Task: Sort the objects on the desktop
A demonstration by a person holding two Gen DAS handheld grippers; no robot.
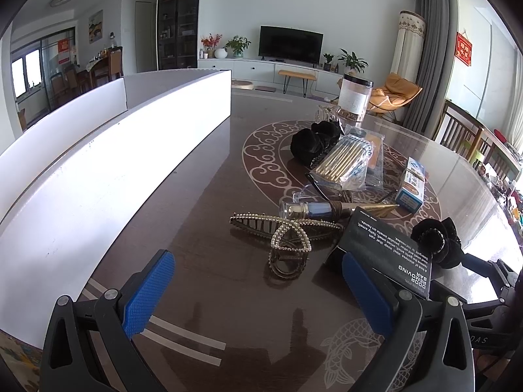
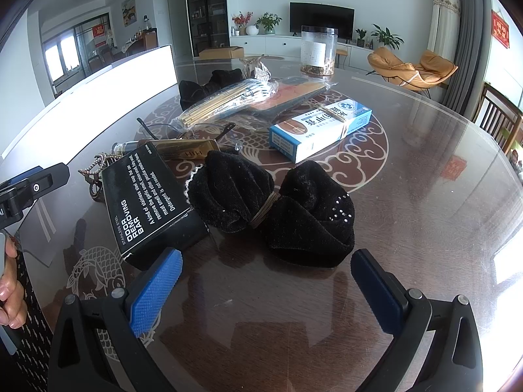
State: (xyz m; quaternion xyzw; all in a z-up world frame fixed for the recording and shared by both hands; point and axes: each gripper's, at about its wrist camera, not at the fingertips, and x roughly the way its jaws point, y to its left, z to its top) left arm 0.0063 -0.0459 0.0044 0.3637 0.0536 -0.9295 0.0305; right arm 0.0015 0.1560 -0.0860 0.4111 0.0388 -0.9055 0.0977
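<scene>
A pile of small items lies on the round dark table (image 2: 425,163). In the right wrist view a black velvet bow (image 2: 274,209) sits just ahead of my open right gripper (image 2: 264,271). To its left is a black "odor removing bar" box (image 2: 147,199). A blue-white box (image 2: 320,127) and a bag of gold sticks (image 2: 222,104) lie further back. In the left wrist view my left gripper (image 1: 258,277) is open above the table, and a pearl hair claw (image 1: 287,238) lies just beyond its fingertips. The black box (image 1: 389,248) touches its right finger (image 1: 366,297).
A tall white open box (image 1: 114,170) stands along the left side of the table. A clear jar (image 2: 318,50) stands at the back of the pile. A second black bow (image 1: 313,143) lies near it. A hand (image 2: 9,281) shows at the left edge.
</scene>
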